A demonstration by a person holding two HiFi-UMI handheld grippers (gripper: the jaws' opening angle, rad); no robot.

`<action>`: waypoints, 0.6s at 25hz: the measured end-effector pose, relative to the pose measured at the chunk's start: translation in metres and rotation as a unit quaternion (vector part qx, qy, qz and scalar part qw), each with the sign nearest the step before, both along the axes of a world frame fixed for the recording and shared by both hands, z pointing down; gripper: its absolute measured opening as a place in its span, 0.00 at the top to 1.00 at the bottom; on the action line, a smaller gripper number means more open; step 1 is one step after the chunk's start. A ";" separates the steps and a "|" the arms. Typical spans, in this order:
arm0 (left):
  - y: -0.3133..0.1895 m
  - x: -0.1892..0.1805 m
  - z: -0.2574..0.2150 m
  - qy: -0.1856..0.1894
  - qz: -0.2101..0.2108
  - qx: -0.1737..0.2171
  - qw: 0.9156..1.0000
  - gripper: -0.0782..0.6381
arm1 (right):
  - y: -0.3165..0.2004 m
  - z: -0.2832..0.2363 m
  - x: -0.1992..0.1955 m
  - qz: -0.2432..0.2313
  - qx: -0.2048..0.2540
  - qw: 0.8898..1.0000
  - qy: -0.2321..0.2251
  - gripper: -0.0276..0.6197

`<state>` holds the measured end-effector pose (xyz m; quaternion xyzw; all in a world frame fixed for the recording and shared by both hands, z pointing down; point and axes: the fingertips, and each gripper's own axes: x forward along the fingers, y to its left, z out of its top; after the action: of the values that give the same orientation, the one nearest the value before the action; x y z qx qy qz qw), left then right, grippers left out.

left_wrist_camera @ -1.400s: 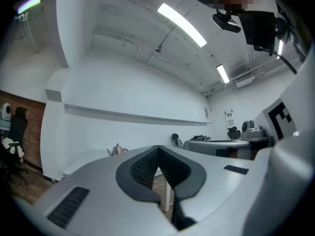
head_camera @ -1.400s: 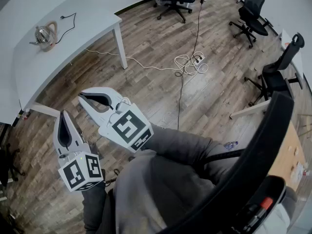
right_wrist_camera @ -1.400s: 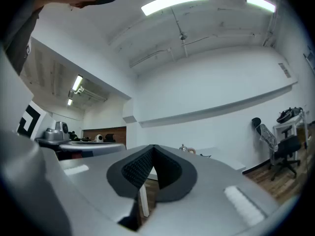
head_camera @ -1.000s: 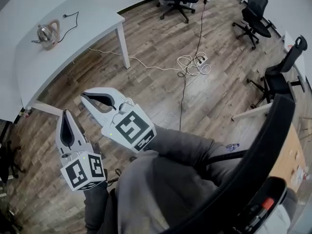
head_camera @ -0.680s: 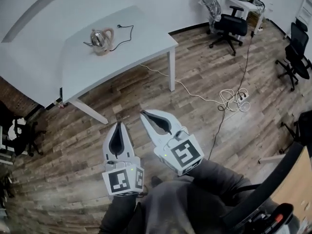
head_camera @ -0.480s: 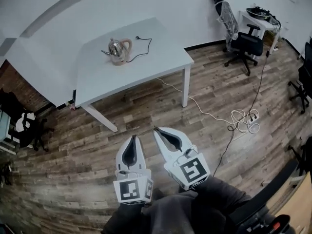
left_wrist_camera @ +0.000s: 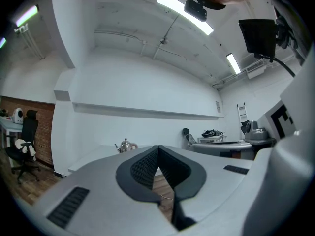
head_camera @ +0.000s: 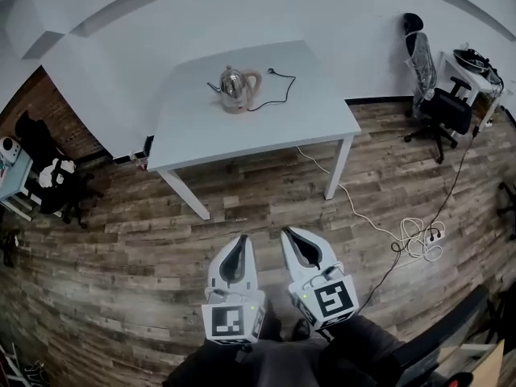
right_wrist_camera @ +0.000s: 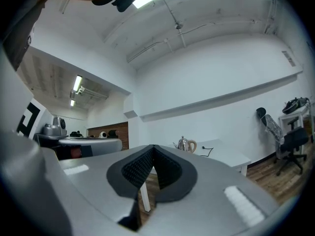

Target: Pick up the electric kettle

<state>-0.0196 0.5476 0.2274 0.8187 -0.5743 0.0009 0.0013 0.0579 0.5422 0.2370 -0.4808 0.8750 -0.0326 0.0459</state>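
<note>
Standing well back from the desk (head_camera: 266, 127), the person holds both grippers low over the wooden floor (head_camera: 145, 240), side by side and pointing toward it. Left gripper (head_camera: 239, 242): jaws pressed together, nothing between them, and its own view shows the dark ribbed pads (left_wrist_camera: 142, 168) meeting at the tip. Right gripper (head_camera: 288, 235): same story, jaws pressed together and empty, just beside the left one.

And there's the electric kettle (head_camera: 235, 88), with a shiny metal body and pale handle. It sits upright on the far part of the white desk, a little left of its middle, spout to the left. It's well apart from both grippers, with open floor between.

A black power cord (head_camera: 278, 87) runs from the kettle's right side and curls across the desktop, its plug lying near the far edge. In the left gripper view the kettle (left_wrist_camera: 126, 145) peeks over the left jaw, small and far. In the right gripper view the kettle (right_wrist_camera: 185, 144) sits just right of the jaw tips.

Over on the right, a white cable (head_camera: 367, 220) snakes across the floor from under the desk to a coiled bundle. A black office chair (head_camera: 439, 107) stands near the far wall.
</note>
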 end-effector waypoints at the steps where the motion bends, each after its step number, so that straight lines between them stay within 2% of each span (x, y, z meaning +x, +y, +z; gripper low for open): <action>1: -0.010 -0.003 0.002 0.003 0.000 0.000 1.000 0.89 | -0.010 0.000 -0.001 0.003 -0.002 1.000 0.002 0.95; 9: -0.080 -0.024 0.003 0.010 0.024 -0.001 1.000 0.89 | -0.078 0.005 -0.025 0.017 -0.019 1.000 0.008 0.95; 15: -0.111 -0.054 0.003 0.024 0.031 -0.004 0.999 0.89 | -0.110 0.004 -0.054 0.026 -0.025 0.999 0.017 0.95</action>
<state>-0.0732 0.4369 0.2306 0.8359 -0.5484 -0.0160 0.0181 0.0035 0.4317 0.2414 -0.5045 0.8620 -0.0451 0.0201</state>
